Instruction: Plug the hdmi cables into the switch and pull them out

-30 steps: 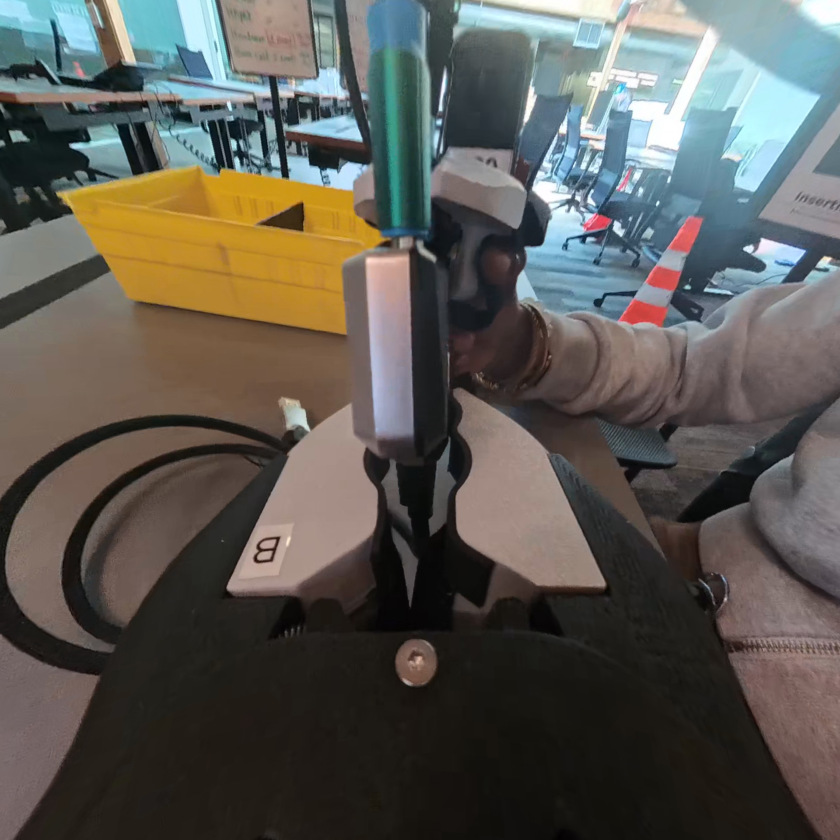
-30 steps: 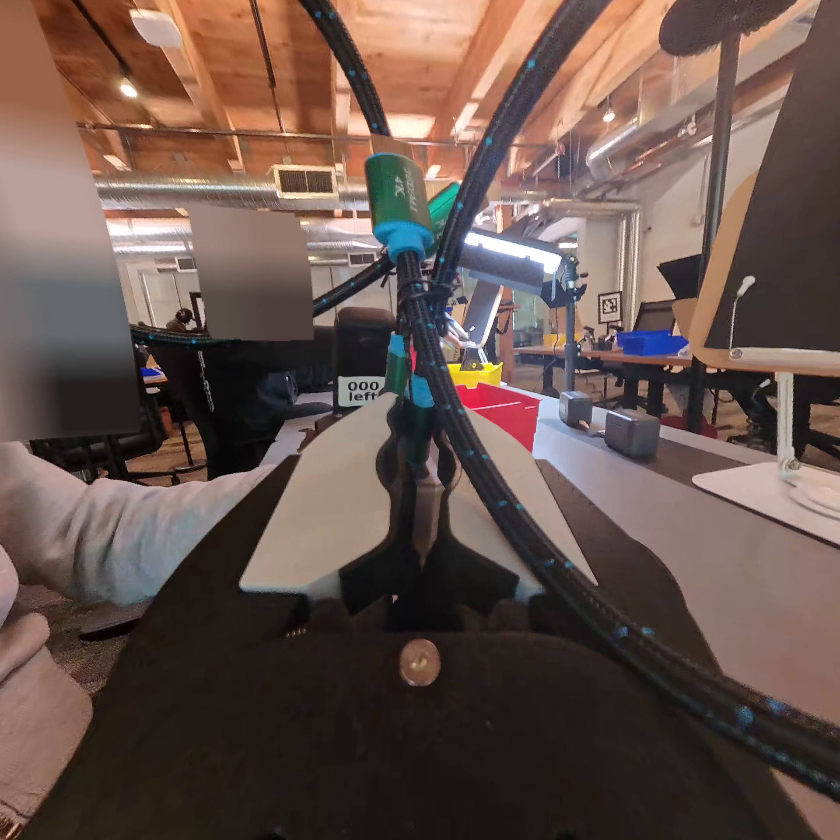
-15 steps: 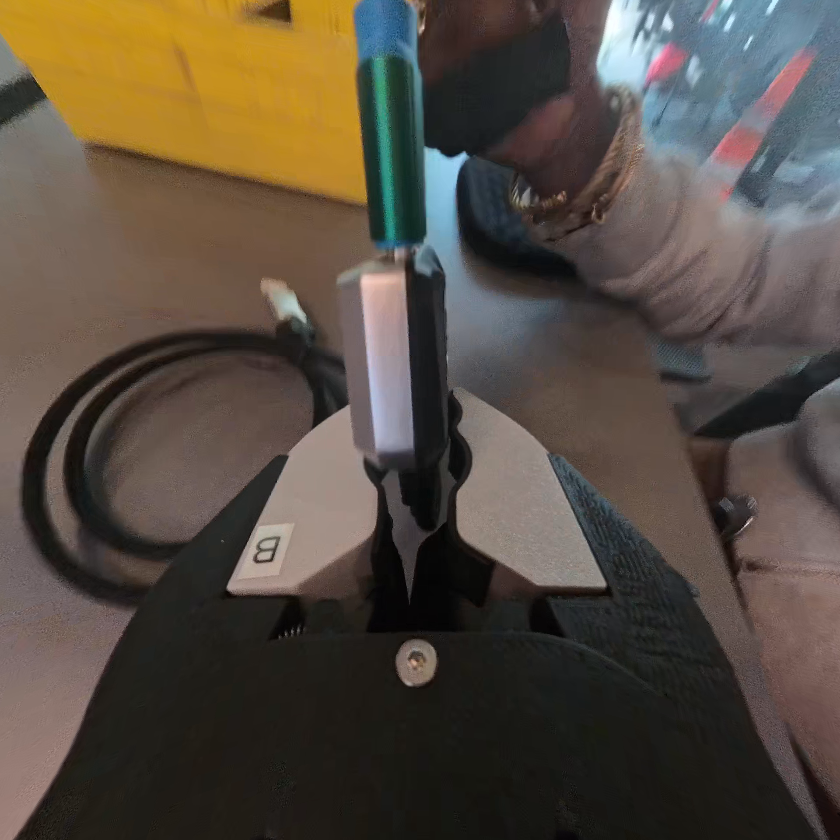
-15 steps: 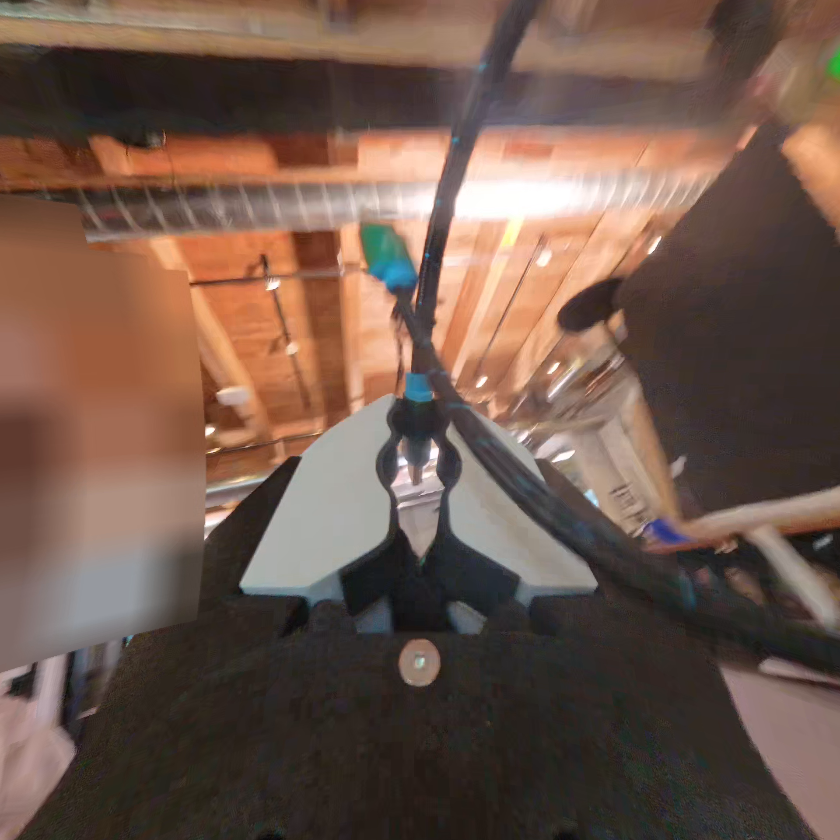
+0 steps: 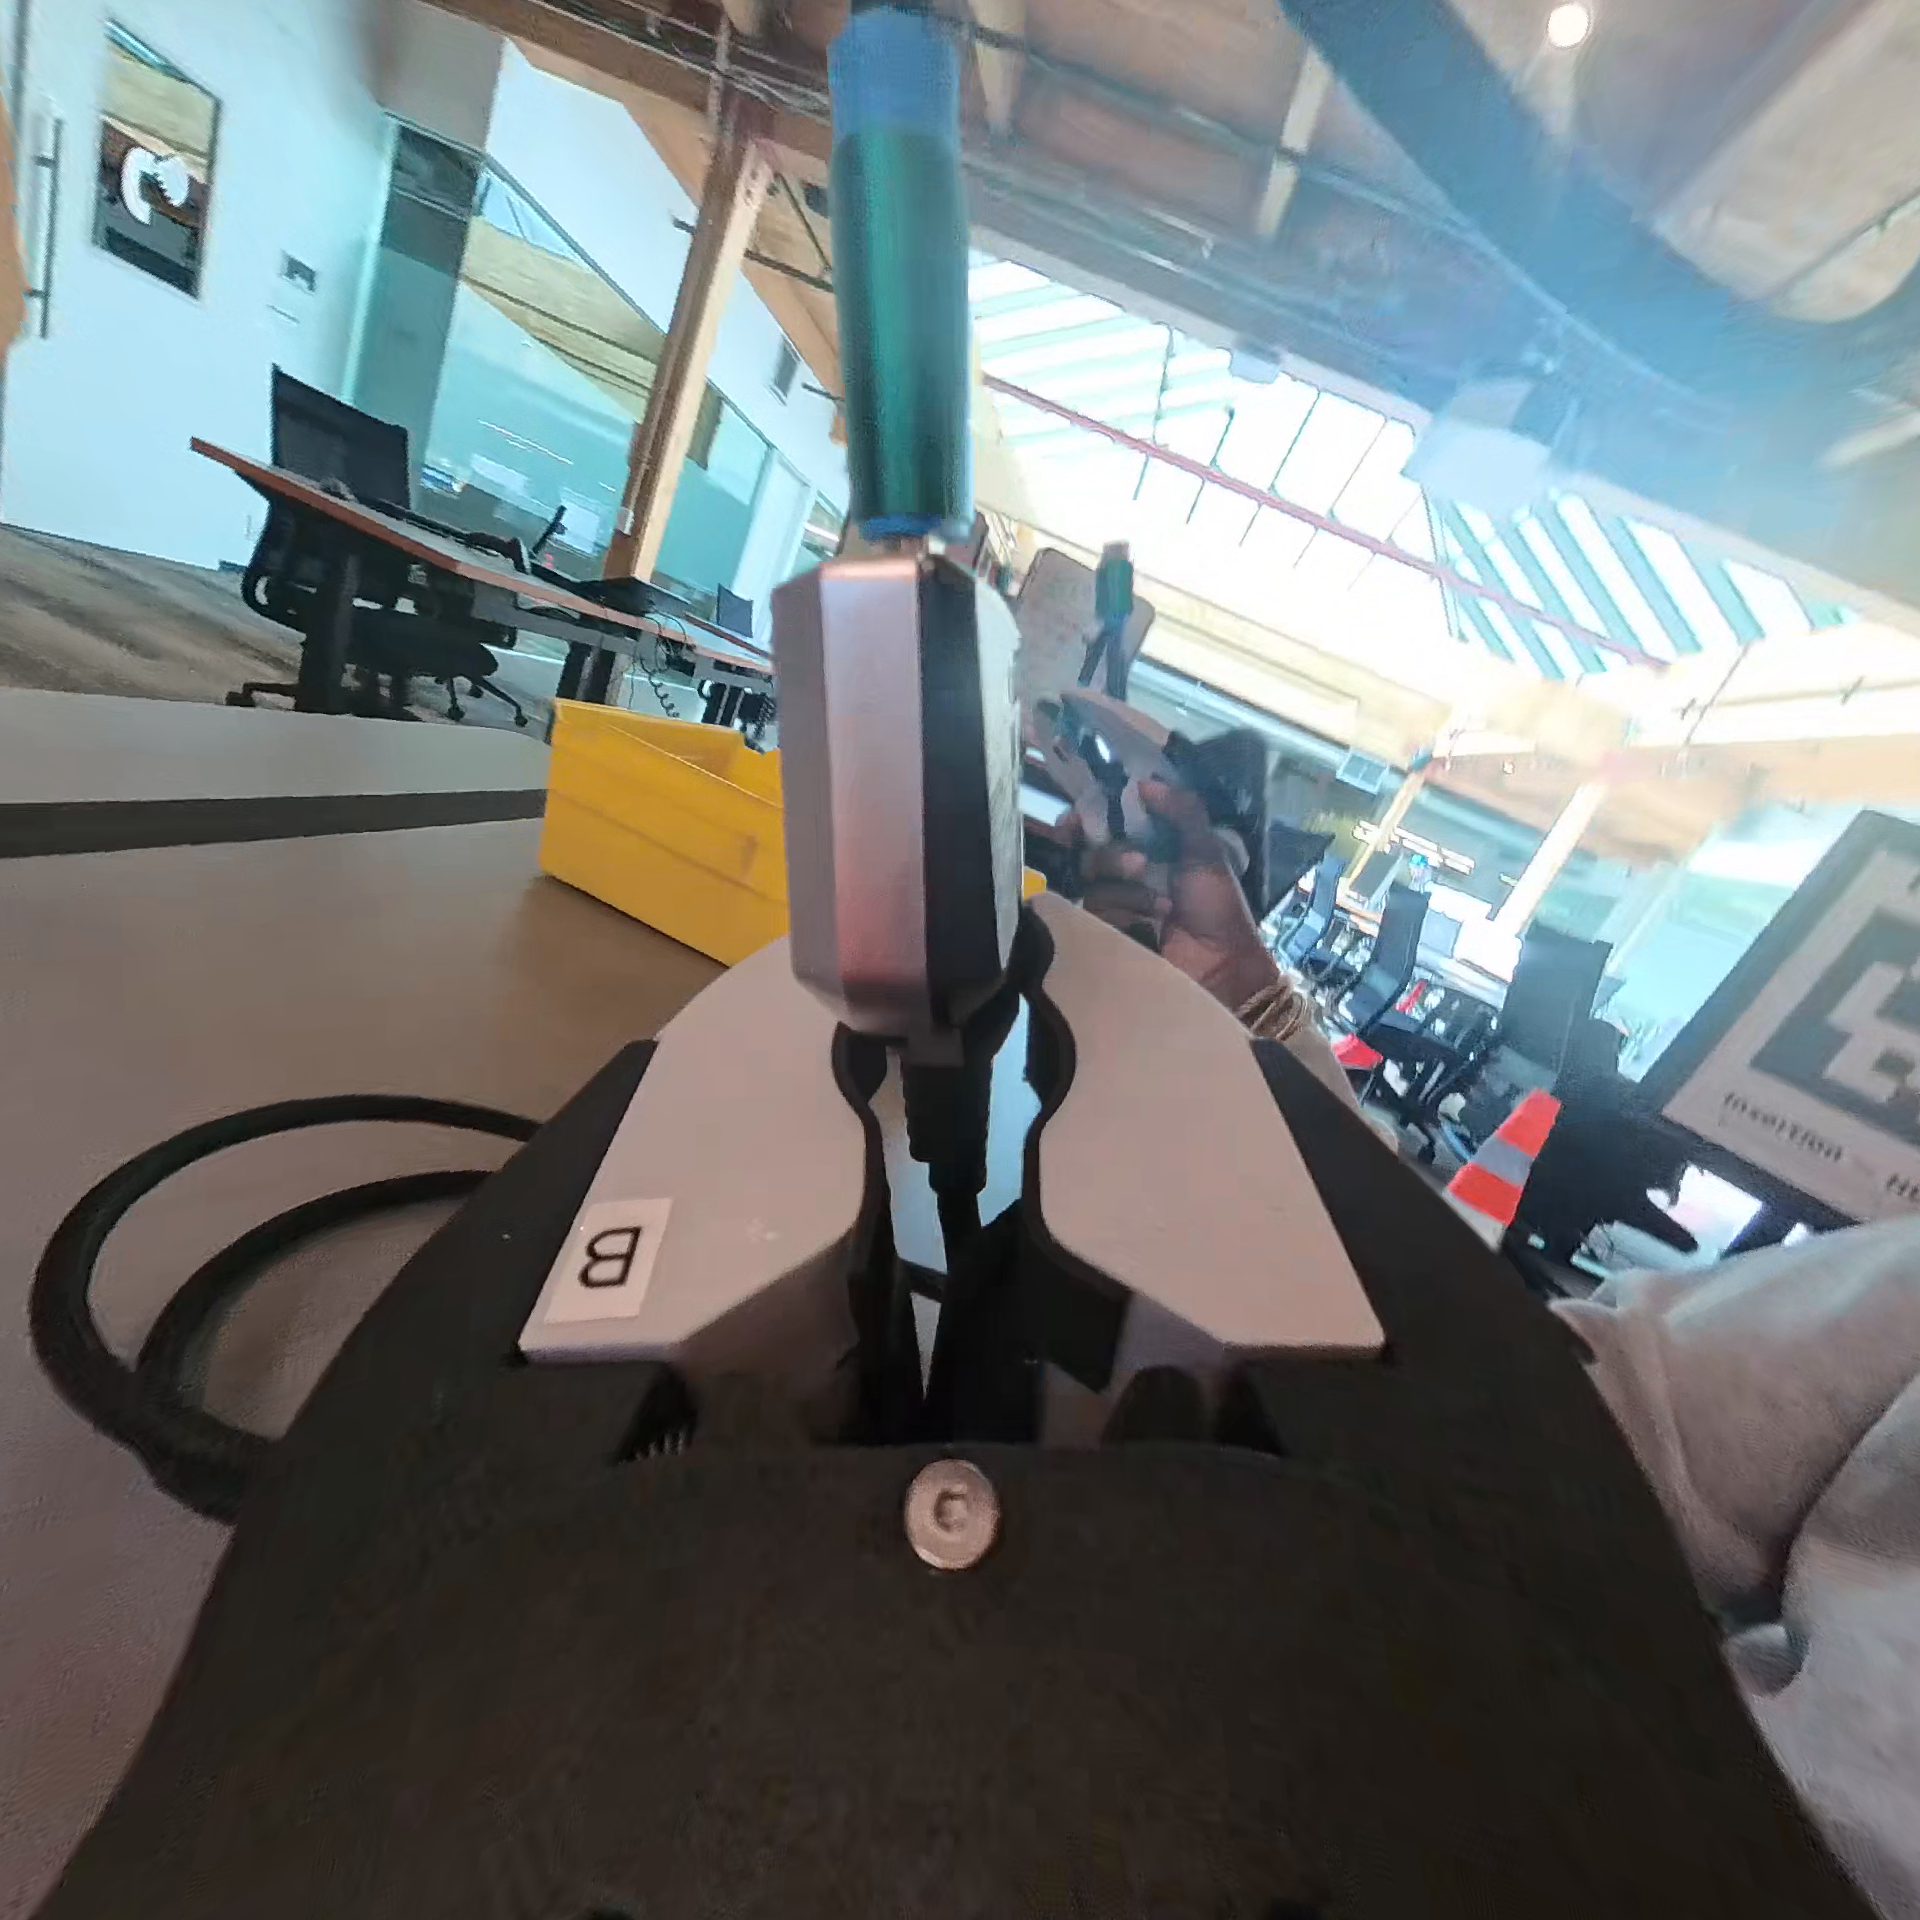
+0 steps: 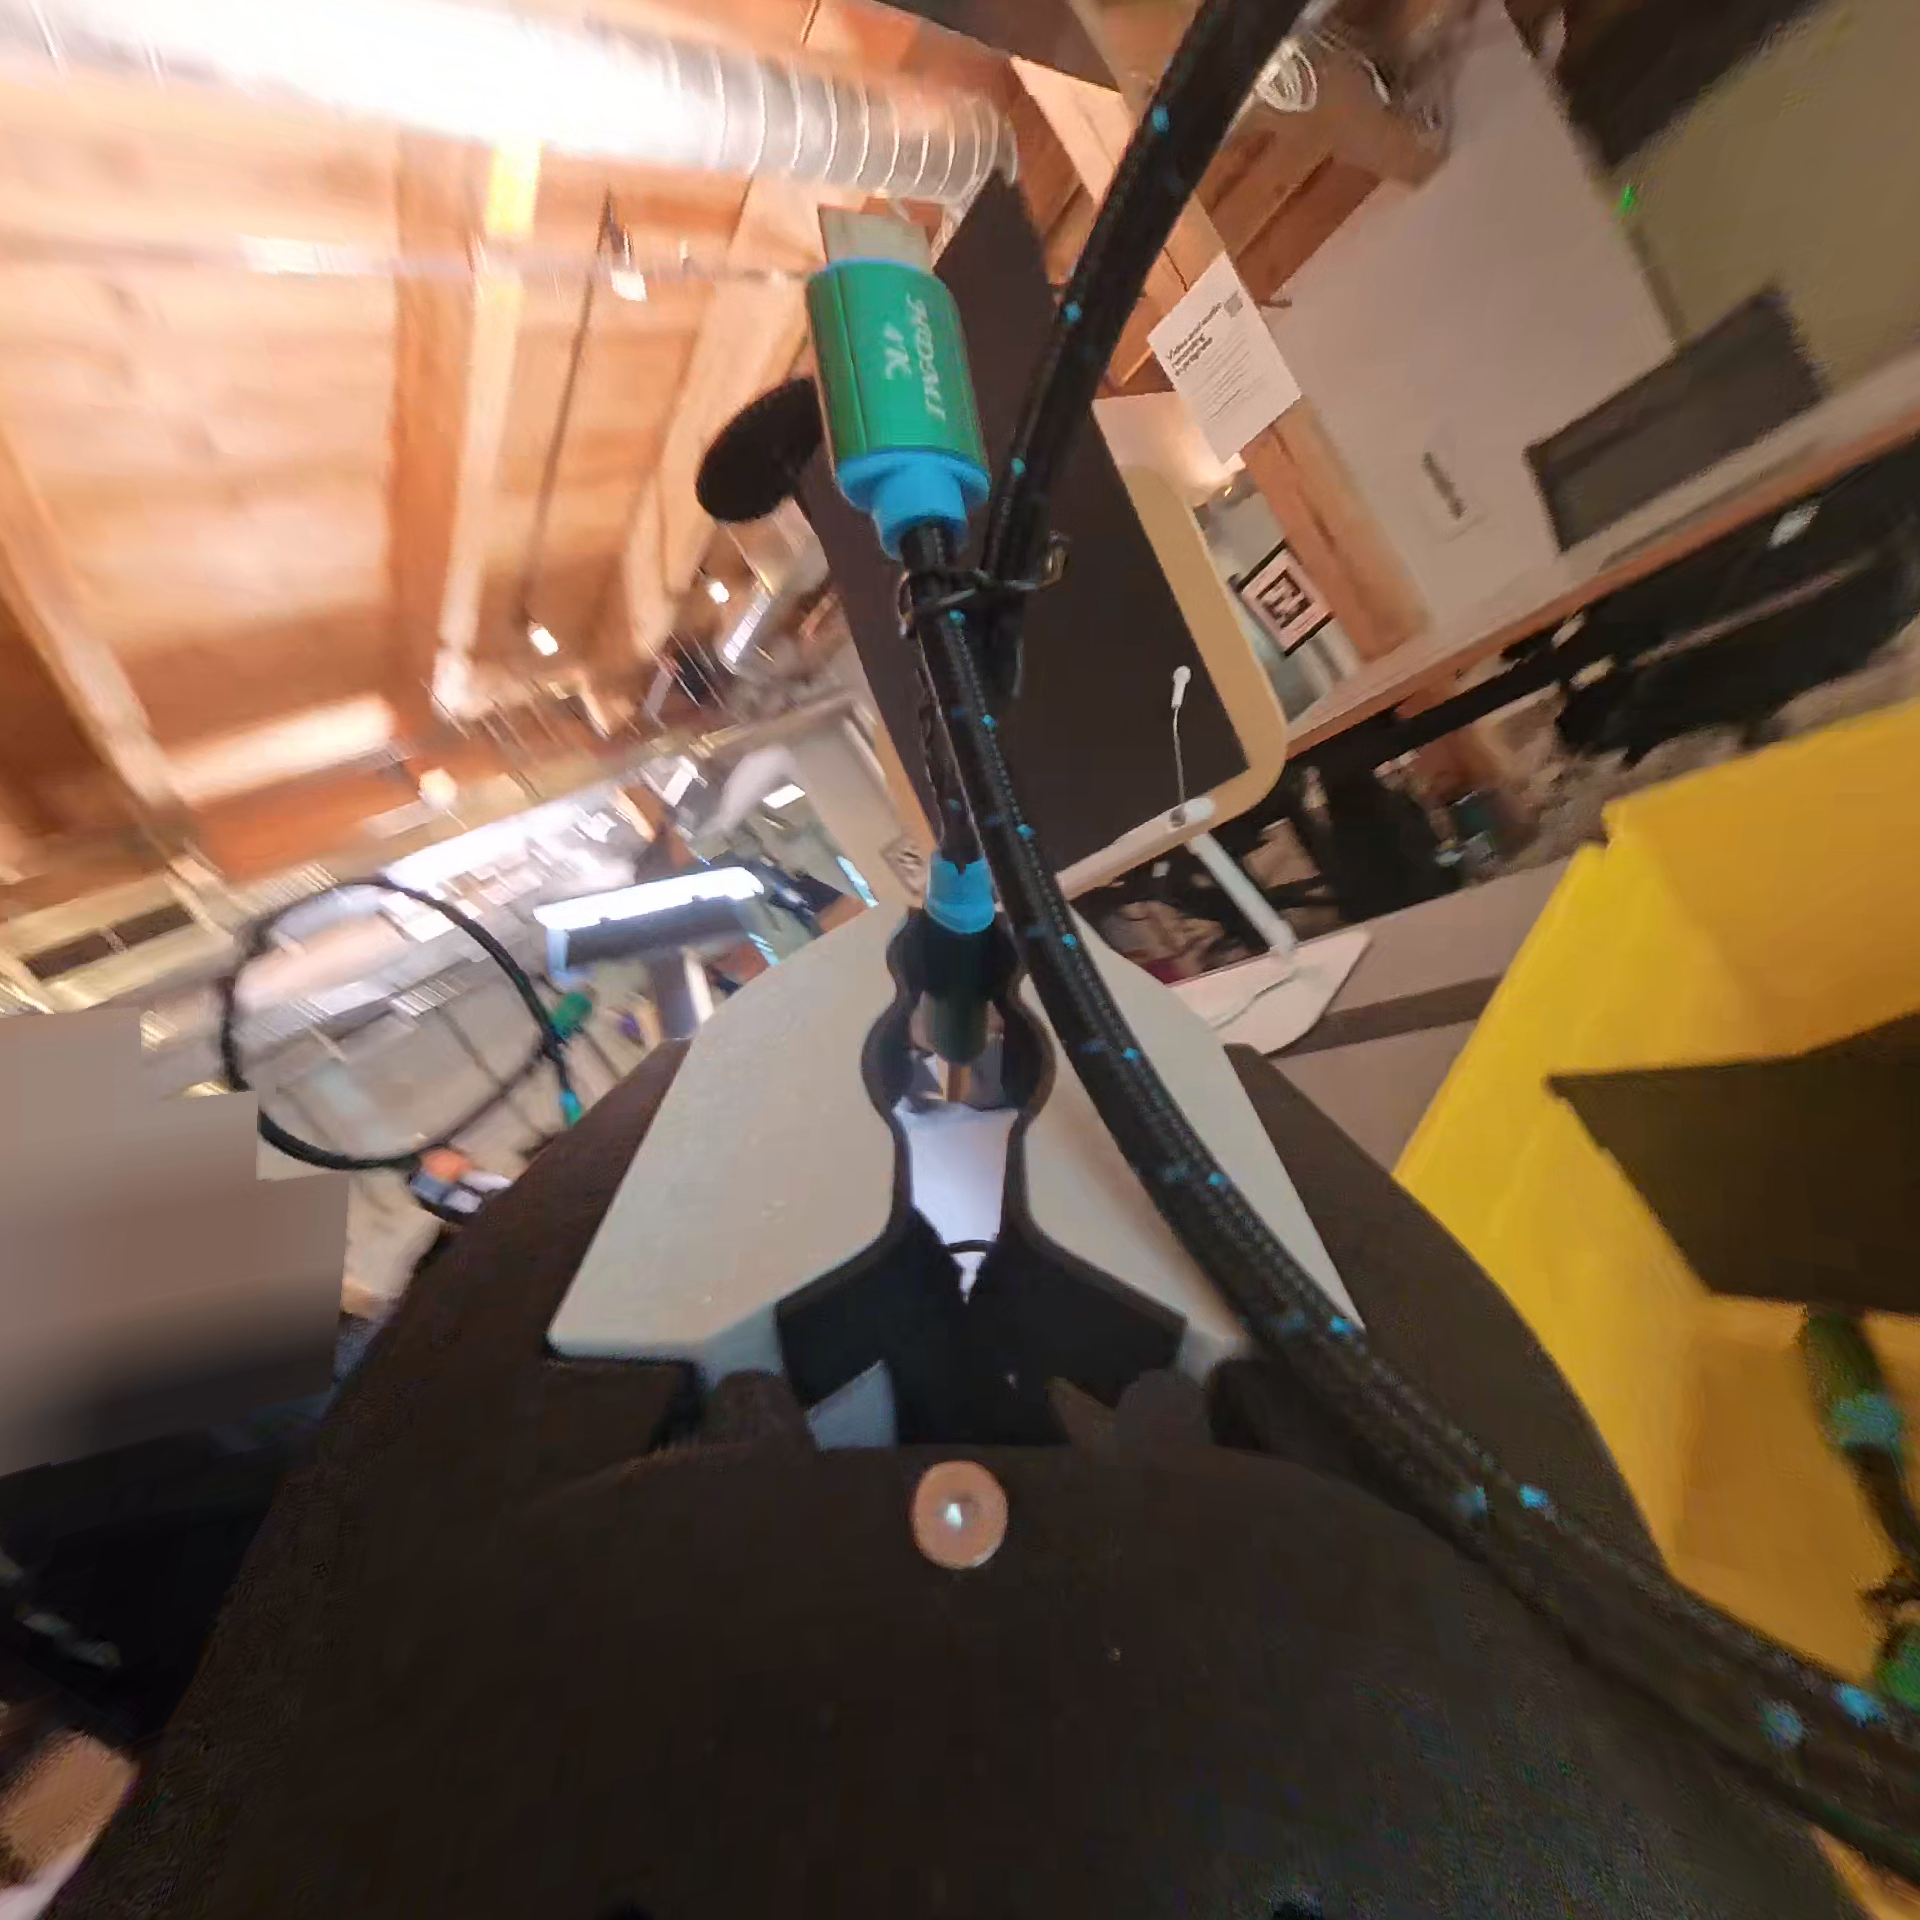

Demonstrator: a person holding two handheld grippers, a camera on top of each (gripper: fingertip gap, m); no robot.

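My left gripper (image 5: 935,997) is shut on the lower end of a silver and black HDMI switch (image 5: 873,790) and holds it upright above the table. A green HDMI plug (image 5: 904,312) sits in the switch's top end. A black lead runs down from the switch between my fingers. My right gripper (image 6: 961,966) is shut on a green HDMI plug with a blue collar (image 6: 956,987). A second green plug (image 6: 899,374) stands free above it, tied to the braided black cable (image 6: 1143,1122). In the left wrist view the right gripper (image 5: 1132,779) is blurred, behind the switch.
A black cable coil (image 5: 94,1299) lies on the brown table (image 5: 260,987) at the left. A yellow bin (image 5: 665,831) stands behind the switch and fills the right of the right wrist view (image 6: 1662,1039). A grey sleeve (image 5: 1714,1403) is at the right.
My right gripper has drawn back from the switch and swung round toward the yellow bin with its plug. My left gripper tilted down, then up, and still holds the switch.
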